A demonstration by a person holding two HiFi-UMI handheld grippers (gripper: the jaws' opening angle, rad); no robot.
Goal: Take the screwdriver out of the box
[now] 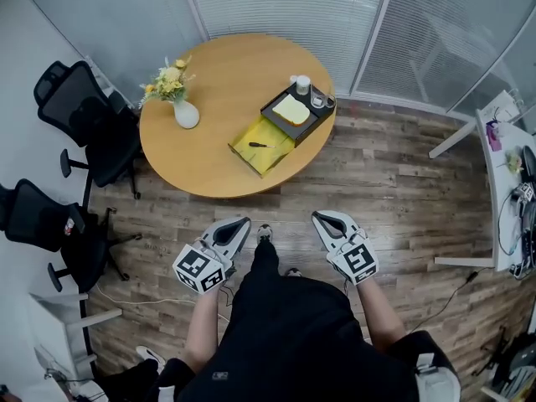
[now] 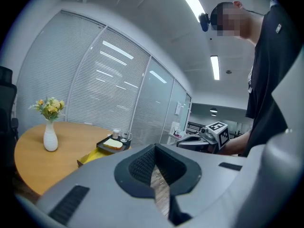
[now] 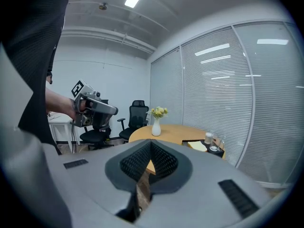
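Screwdriver (image 1: 260,145) lies in yellow box (image 1: 258,161) beside tray (image 1: 285,126); left hand-held gripper (image 1: 246,220) and right hand-held gripper (image 1: 317,215) both closed, empty.

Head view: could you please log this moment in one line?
left tool: shut, empty | right tool: shut, empty | both short of table | screwdriver: in yellow box on table

You hold two grippers, the left gripper (image 1: 234,227) and the right gripper (image 1: 328,221). One round desk (image 1: 209,149) sits ahead. On it you have one vase (image 1: 186,114), one yellow box (image 1: 266,159), one screwdriver (image 1: 260,145), one dark tray (image 1: 280,126) and one white cup (image 1: 302,84). The glasses beside it are too small to count. Two black chairs (image 1: 79,99) (image 1: 42,220) stand left.
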